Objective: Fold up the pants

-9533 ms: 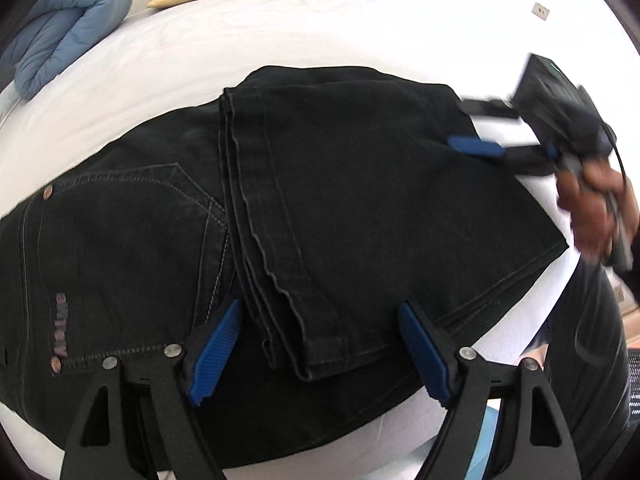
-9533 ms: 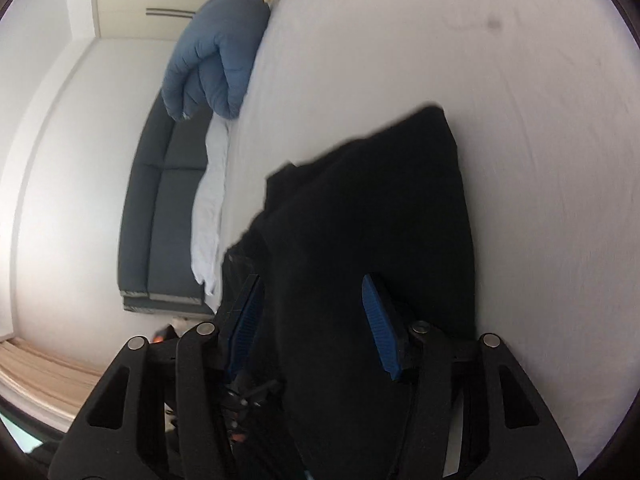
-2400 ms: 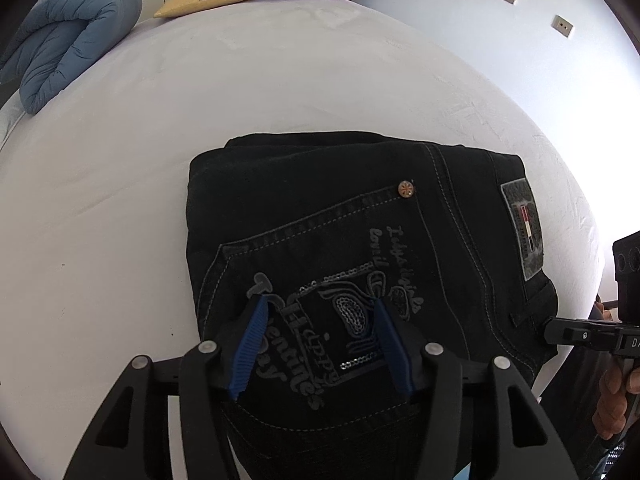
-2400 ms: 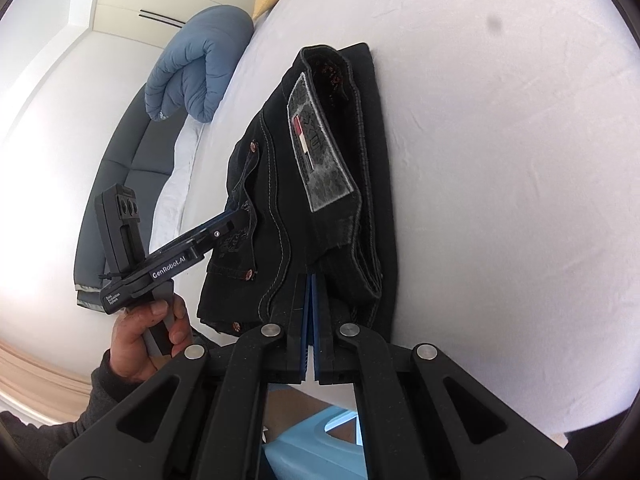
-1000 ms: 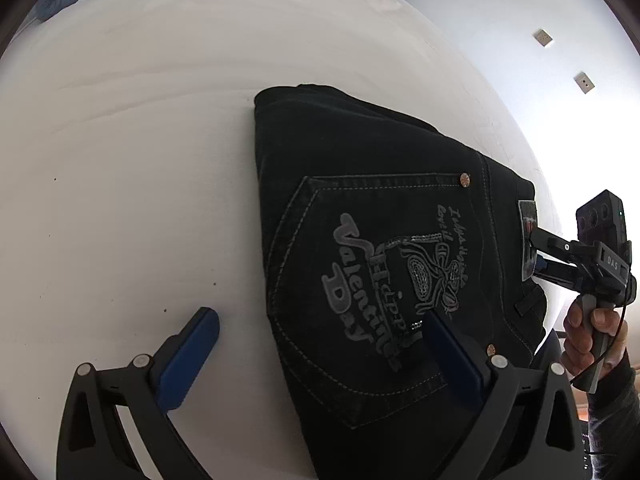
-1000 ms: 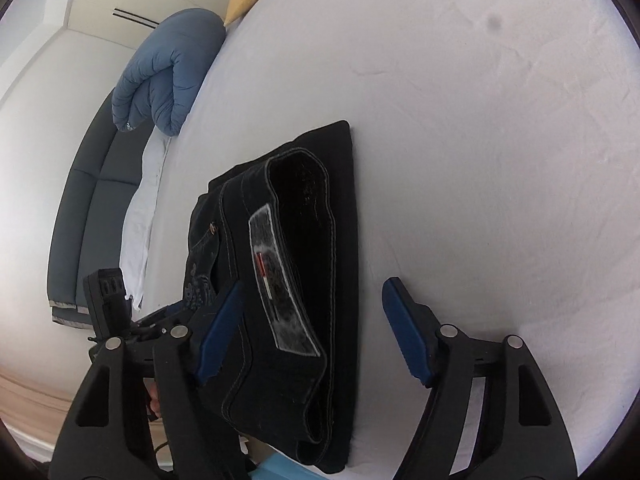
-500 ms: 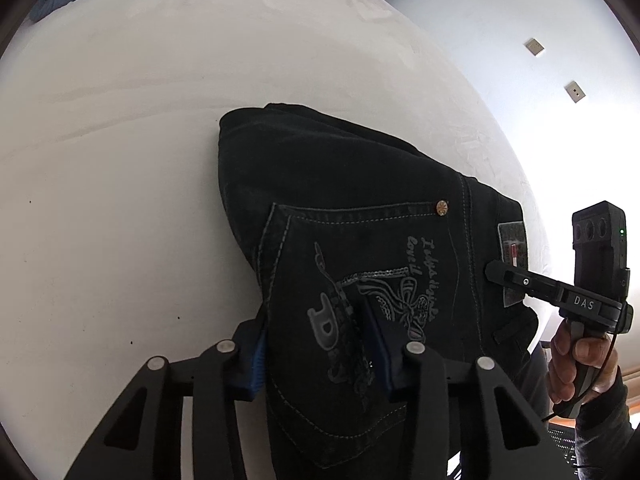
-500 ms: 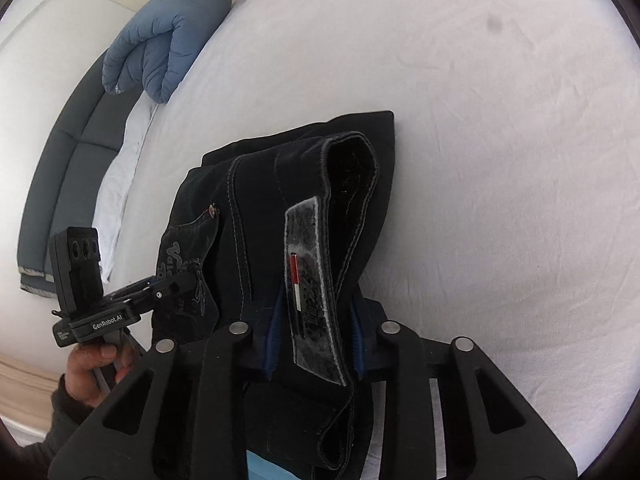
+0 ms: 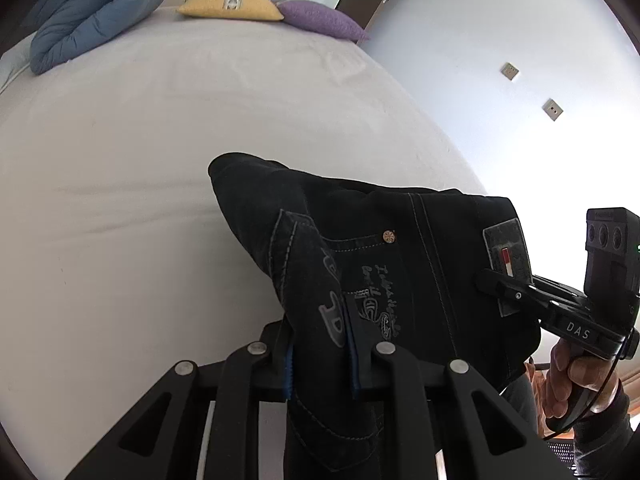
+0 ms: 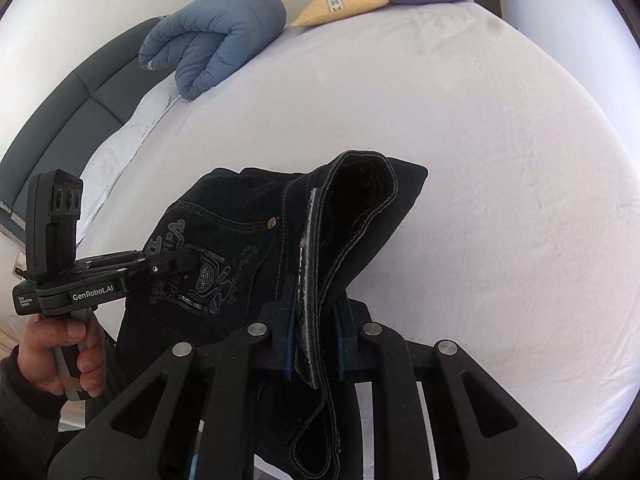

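The folded black jeans (image 9: pixel 400 248) are lifted off the white bed (image 9: pixel 160 140) at the near edge. My left gripper (image 9: pixel 320 344) is shut on the back-pocket side of the bundle. My right gripper (image 10: pixel 314 336) is shut on the waistband side with the grey label (image 9: pixel 506 256). The jeans also show in the right wrist view (image 10: pixel 352 216), their far end sagging toward the sheet. Each gripper shows in the other's view, the right one (image 9: pixel 492 284) and the left one (image 10: pixel 180 260).
A rolled blue duvet (image 9: pixel 92 12), a yellow pillow (image 9: pixel 232 4) and a purple pillow (image 9: pixel 320 20) lie at the far end of the bed. A dark sofa (image 10: pixel 60 120) stands to the left. A wall with sockets (image 9: pixel 552 110) is on the right.
Both grippers closed on the folded jeans and raised them from the bed. The bundle now hangs between the grippers instead of lying flat.
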The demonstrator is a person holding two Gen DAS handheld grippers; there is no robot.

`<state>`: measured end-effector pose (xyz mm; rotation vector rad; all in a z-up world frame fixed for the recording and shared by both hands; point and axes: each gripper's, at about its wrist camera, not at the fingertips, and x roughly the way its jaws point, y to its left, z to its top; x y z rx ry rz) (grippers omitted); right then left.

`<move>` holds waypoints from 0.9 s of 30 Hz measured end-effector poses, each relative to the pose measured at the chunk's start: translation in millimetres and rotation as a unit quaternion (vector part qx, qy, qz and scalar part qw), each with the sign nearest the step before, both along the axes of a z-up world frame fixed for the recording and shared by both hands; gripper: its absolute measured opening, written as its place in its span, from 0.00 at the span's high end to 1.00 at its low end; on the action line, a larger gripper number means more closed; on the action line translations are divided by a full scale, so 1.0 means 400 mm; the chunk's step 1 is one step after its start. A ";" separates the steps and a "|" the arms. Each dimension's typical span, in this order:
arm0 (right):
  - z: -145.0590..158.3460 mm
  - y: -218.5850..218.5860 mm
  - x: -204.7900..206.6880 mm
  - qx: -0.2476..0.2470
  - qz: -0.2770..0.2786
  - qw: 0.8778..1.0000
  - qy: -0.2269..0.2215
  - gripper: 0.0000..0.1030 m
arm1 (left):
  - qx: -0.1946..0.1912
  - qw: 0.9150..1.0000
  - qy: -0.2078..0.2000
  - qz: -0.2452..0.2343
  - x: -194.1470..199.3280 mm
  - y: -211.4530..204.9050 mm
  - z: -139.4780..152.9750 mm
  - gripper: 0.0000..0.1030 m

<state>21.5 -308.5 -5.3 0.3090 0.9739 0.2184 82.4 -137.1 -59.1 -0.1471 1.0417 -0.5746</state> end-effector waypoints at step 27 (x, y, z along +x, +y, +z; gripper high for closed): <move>-0.217 -0.405 0.196 0.182 -0.126 0.974 0.038 0.46 | 0.012 0.999 -0.025 0.034 0.277 -0.053 -0.155 0.34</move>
